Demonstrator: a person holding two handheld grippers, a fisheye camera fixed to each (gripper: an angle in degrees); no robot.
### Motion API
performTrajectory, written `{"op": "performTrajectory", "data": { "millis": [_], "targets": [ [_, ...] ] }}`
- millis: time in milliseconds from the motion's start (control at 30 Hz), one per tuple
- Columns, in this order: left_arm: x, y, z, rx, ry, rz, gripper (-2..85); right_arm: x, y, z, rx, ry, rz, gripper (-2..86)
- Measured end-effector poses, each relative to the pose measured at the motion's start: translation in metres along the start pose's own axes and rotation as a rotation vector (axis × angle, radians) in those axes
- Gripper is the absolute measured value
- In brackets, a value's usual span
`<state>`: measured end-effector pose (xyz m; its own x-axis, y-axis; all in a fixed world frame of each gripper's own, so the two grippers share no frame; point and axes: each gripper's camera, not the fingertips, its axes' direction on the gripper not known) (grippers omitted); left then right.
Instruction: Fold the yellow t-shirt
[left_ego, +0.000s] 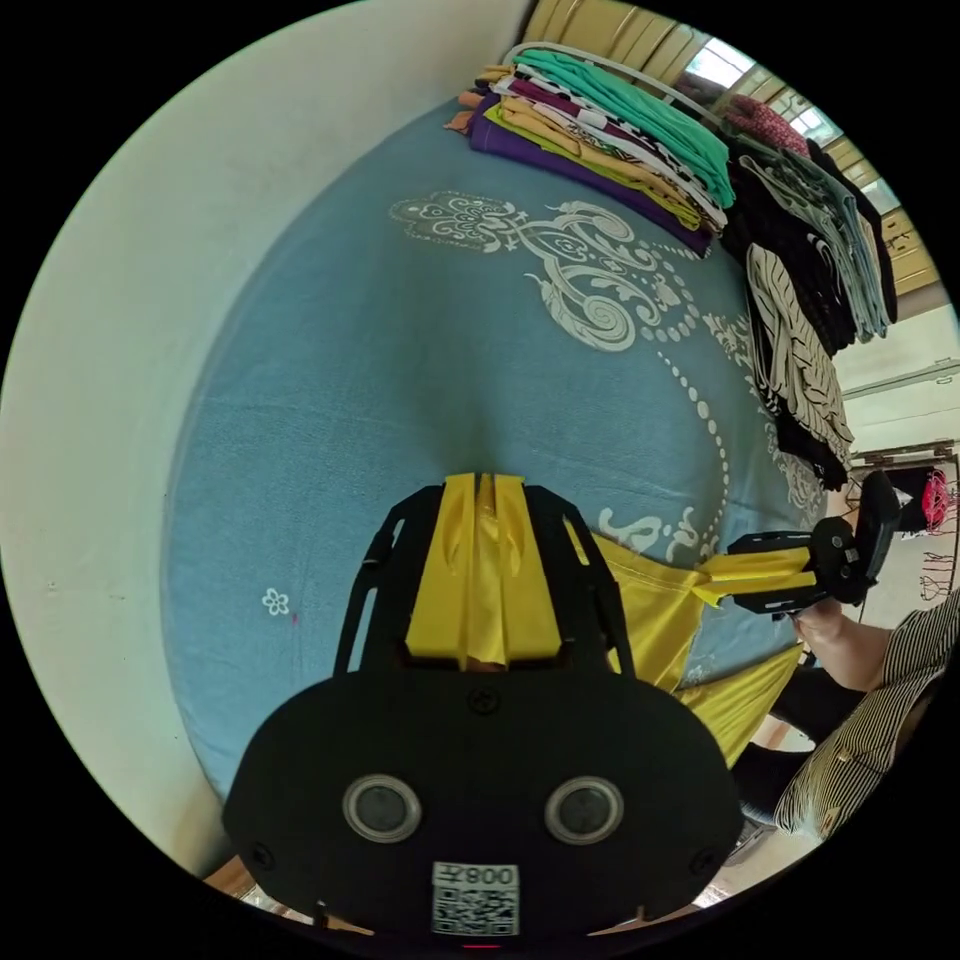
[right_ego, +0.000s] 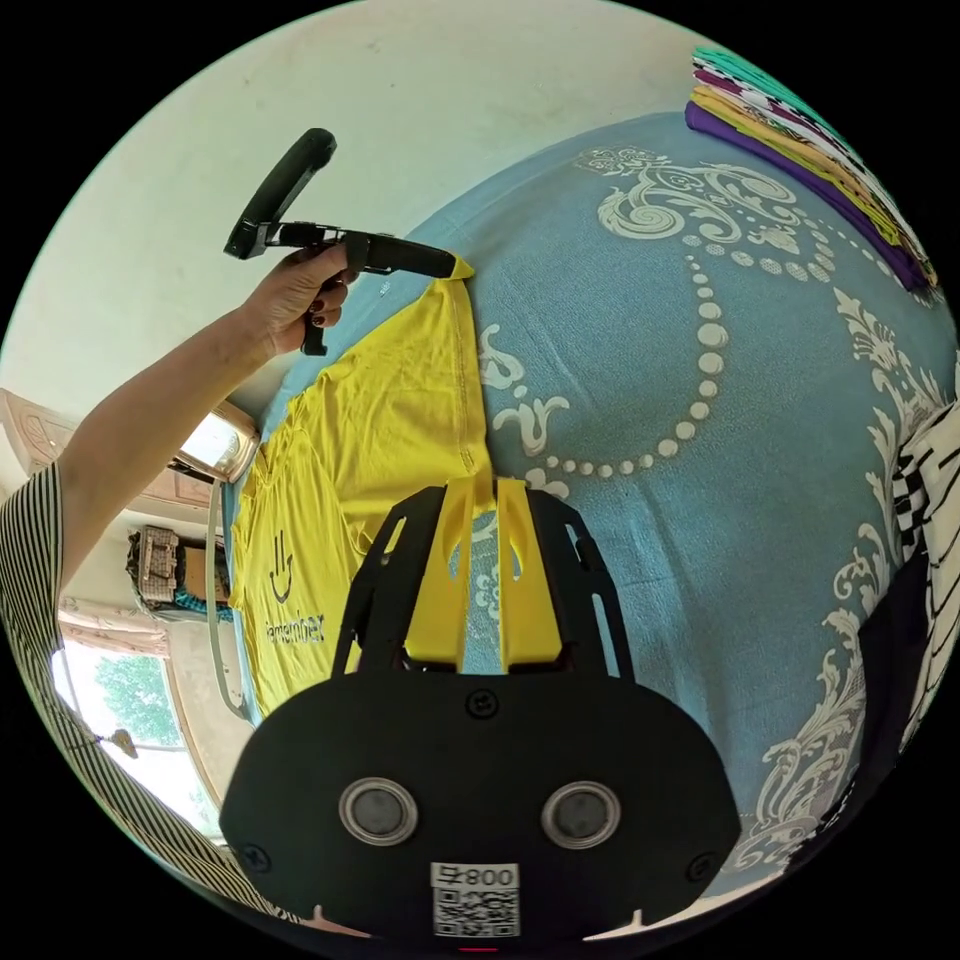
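Yellow t-shirt (right_ego: 370, 420) held stretched over the blue bedspread (left_ego: 400, 380), both grippers clamped on one hem.

Left gripper (left_ego: 484, 500) and right gripper (right_ego: 486, 495) each pinch a hem corner; keeping that edge taut and level should let the shirt land flat, without wrinkles.

The left gripper (left_ego: 485, 490) body hides most of the yellow t-shirt (left_ego: 650, 610) from its own view. In the right gripper view, the shirt's lower part slips behind the right gripper (right_ego: 485, 490), and its small printed lettering stays unreadable.
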<state>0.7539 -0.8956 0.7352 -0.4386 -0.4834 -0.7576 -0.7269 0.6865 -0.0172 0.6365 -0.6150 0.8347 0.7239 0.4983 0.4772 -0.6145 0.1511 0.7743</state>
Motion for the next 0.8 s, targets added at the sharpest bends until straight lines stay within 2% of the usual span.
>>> {"op": "performTrajectory", "data": {
  "millis": [100,233,467,800],
  "targets": [
    [-0.019,-0.009,0.001,0.022,0.026,-0.001,2.1,-0.005,-0.007,0.0,-0.017,-0.006,-0.012,2.5],
    [-0.046,-0.003,-0.016,0.147,0.075,-0.026,1.4,-0.021,-0.011,-0.013,0.035,-0.002,-0.069,1.9],
    [-0.102,0.065,-0.053,0.347,0.147,-0.164,1.2,-0.083,-0.002,-0.036,0.116,-0.116,-0.287,1.6],
    [-0.171,0.171,-0.036,0.32,0.168,-0.427,1.4,-0.153,0.017,0.02,-0.06,-0.239,-0.444,1.5]
  ]
}}
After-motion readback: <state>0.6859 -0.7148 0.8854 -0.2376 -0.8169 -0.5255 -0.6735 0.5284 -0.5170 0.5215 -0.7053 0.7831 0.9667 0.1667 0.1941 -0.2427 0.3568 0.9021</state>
